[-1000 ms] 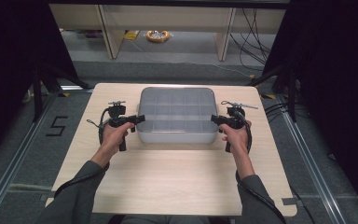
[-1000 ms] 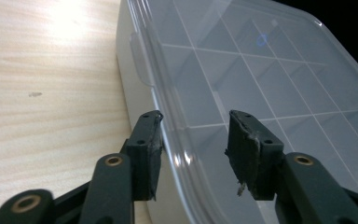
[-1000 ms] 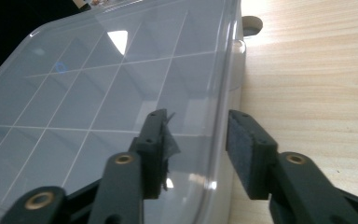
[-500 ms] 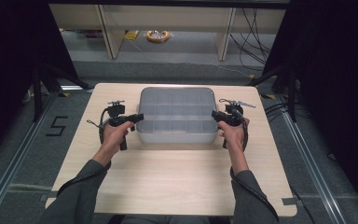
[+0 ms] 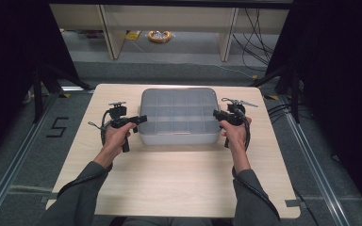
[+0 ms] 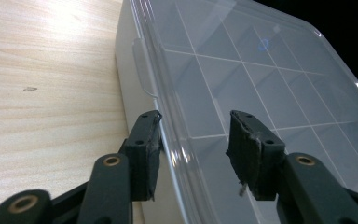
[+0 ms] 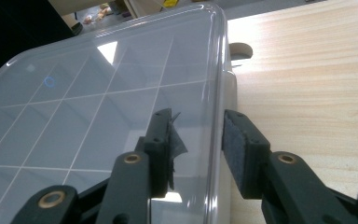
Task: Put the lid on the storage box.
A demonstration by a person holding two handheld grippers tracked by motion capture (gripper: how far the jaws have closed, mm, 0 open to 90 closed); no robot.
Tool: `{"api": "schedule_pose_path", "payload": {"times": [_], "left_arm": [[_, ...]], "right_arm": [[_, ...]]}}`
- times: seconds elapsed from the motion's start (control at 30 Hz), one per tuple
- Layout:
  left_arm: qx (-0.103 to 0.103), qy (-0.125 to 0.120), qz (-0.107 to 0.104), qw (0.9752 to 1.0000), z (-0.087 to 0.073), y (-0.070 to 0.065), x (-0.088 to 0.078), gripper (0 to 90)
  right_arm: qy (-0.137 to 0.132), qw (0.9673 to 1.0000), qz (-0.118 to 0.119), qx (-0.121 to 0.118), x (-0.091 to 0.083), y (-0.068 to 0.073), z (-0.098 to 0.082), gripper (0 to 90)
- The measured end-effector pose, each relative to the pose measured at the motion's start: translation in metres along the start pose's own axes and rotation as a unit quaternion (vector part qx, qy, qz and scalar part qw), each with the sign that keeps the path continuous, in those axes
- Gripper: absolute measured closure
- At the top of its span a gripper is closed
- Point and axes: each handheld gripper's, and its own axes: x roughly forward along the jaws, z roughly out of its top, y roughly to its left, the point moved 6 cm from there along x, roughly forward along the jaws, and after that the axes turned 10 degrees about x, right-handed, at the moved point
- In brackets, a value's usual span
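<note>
A translucent grey compartment box (image 5: 179,115) with its lid on lies at the middle of the wooden table (image 5: 179,179). At its left side, my left gripper (image 5: 142,118) points level at it. In the left gripper view the lid's edge (image 6: 168,140) runs between the jaws of that gripper (image 6: 193,140), which have just been opening; one pad lies beside the rim, the other over the lid. My right gripper (image 5: 215,114) stands at the box's right side. Its jaws (image 7: 198,135) have also just been opening and straddle the lid's rim (image 7: 216,116) with a narrow gap.
A latch tab (image 6: 140,65) sits on the box's left wall and a rounded tab (image 7: 240,49) on its right. Beyond the table stand shelf legs, a yellow object (image 5: 159,36) on the floor and cables (image 5: 259,28). Bare wood lies in front of the box.
The right gripper has shifted a little along the box's right side. The left hand and the box stand as before.
</note>
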Motion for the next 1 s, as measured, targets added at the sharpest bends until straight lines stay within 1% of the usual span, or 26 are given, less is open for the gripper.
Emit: {"api": "schedule_pose_path", "payload": {"times": [0.03, 0.07, 0.1, 0.17, 0.2, 0.23, 0.27, 0.33, 0.37, 0.4, 0.43, 0.47, 0.53, 0.57, 0.6, 0.67, 0.7, 0.73, 0.77, 0.8, 0.83, 0.87, 0.9, 0.93, 0.97, 1.0], "left_arm": [[0.002, 0.002, 0.001, 1.0, 0.0, 0.0, 0.0, 52.5], [0.0, 0.002, 0.0, 1.0, 0.0, 0.0, 0.0, 52.5], [-0.006, -0.002, -0.001, 1.0, 0.001, 0.0, 0.0, 52.5], [-0.007, 0.002, -0.002, 1.0, 0.001, 0.0, -0.001, 52.5], [-0.013, -0.002, -0.005, 0.9999, 0.002, 0.0, -0.001, 52.2], [-0.017, -0.004, -0.009, 0.9998, 0.003, 0.0, -0.003, 50.9], [-0.018, -0.005, -0.01, 0.9998, 0.003, 0.0, -0.005, 50.6], [-0.019, -0.005, -0.009, 0.9998, 0.003, 0.0, -0.007, 47.4], [-0.021, -0.008, -0.006, 0.9997, 0.004, 0.0, -0.01, 47.4], [-0.018, -0.009, -0.004, 0.9998, 0.004, 0.001, -0.013, 45.7], [-0.019, -0.016, -0.009, 0.9996, 0.004, 0.001, -0.021, 44.6], [-0.019, -0.016, -0.009, 0.9996, 0.004, 0.001, -0.021, 44.2], [-0.015, -0.023, -0.014, 0.9995, 0.003, 0.002, -0.031, 43.6], [-0.014, -0.028, -0.022, 0.9993, 0.001, 0.002, -0.041, 43.3], [-0.008, -0.028, -0.025, 0.9993, -0.001, 0.002, -0.045, 43.0], [-0.003, -0.028, -0.027, 0.9992, -0.003, 0.002, -0.05, 42.7], [0.003, -0.029, -0.033, 0.999, -0.008, 0.001, -0.058, 42.3], [0.003, -0.029, -0.033, 0.999, -0.008, 0.001, -0.058, 42.2], [0.006, -0.029, -0.037, 0.9989, -0.01, 0.0, -0.061, 42.2], [0.012, -0.033, -0.042, 0.9985, -0.013, -0.002, -0.068, 42.2], [0.012, -0.033, -0.042, 0.9985, -0.013, -0.002, -0.068, 42.1], [0.014, -0.033, -0.044, 0.9984, -0.014, -0.003, -0.07, 42.1], [0.02, -0.032, -0.051, 0.998, -0.018, -0.005, -0.075, 41.9], [0.02, -0.032, -0.051, 0.998, -0.018, -0.005, -0.075, 41.6], [0.021, -0.032, -0.057, 0.9976, -0.022, -0.008, -0.078, 41.3], [0.024, -0.032, -0.061, 0.9973, -0.024, -0.009, -0.079, 41.2]], "right_arm": [[0.006, 1.0, 0.002, -0.002, -0.001, 0.0, 0.0, 64.1], [0.001, 0.9999, -0.007, -0.01, 0.0, -0.001, 0.0, 64.1], [0.004, 0.9999, -0.006, -0.011, -0.001, -0.001, 0.0, 64.0], [0.005, 0.9999, -0.008, -0.011, -0.001, -0.001, 0.0, 64.0], [0.009, 1.0, -0.001, -0.004, -0.002, 0.001, 0.0, 63.9], [0.004, 0.9999, -0.006, -0.008, -0.001, -0.001, 0.0, 62.6], [0.006, 0.9999, -0.002, -0.01, -0.001, 0.0, 0.0, 61.9], [0.004, 1.0, -0.004, -0.006, -0.001, 0.0, 0.001, 60.3], [0.003, 1.0, -0.005, 0.005, -0.002, 0.001, 0.001, 58.1], [0.0, 1.0, -0.009, -0.004, -0.003, -0.001, 0.003, 57.3], [0.0, 0.9998, -0.015, 0.009, -0.008, 0.001, 0.005, 55.5], [-0.004, 0.9999, -0.009, -0.005, -0.011, 0.0, 0.008, 54.8], [-0.008, 0.9999, -0.009, -0.011, -0.014, -0.001, 0.009, 54.4], [-0.007, 0.9999, 0.003, 0.006, -0.023, 0.004, 0.01, 53.3], [-0.01, 0.9997, 0.008, -0.02, -0.026, 0.002, 0.012, 53.0], [-0.005, 0.9997, 0.012, -0.023, -0.031, 0.003, 0.011, 52.3], [0.0, 0.9998, 0.016, -0.01, -0.039, 0.008, 0.008, 51.7], [0.0, 0.9998, 0.016, -0.01, -0.039, 0.008, 0.008, 51.7], [-0.002, 0.9993, 0.022, -0.031, -0.044, 0.007, 0.008, 51.2], [-0.001, 0.9991, 0.023, -0.034, -0.046, 0.007, 0.006, 50.2], [-0.001, 0.9991, 0.023, -0.034, -0.046, 0.007, 0.006, 50.2], [0.012, 0.9997, 0.021, -0.002, -0.051, 0.013, 0.002, 50.0], [0.006, 0.9993, 0.033, -0.019, -0.054, 0.013, 0.001, 49.0], [0.008, 0.9991, 0.036, -0.019, -0.056, 0.014, -0.001, 47.6], [0.006, 0.9986, 0.039, -0.033, -0.058, 0.013, -0.002, 46.2], [0.009, 0.999, 0.042, -0.014, -0.061, 0.018, -0.005, 45.0]]}}
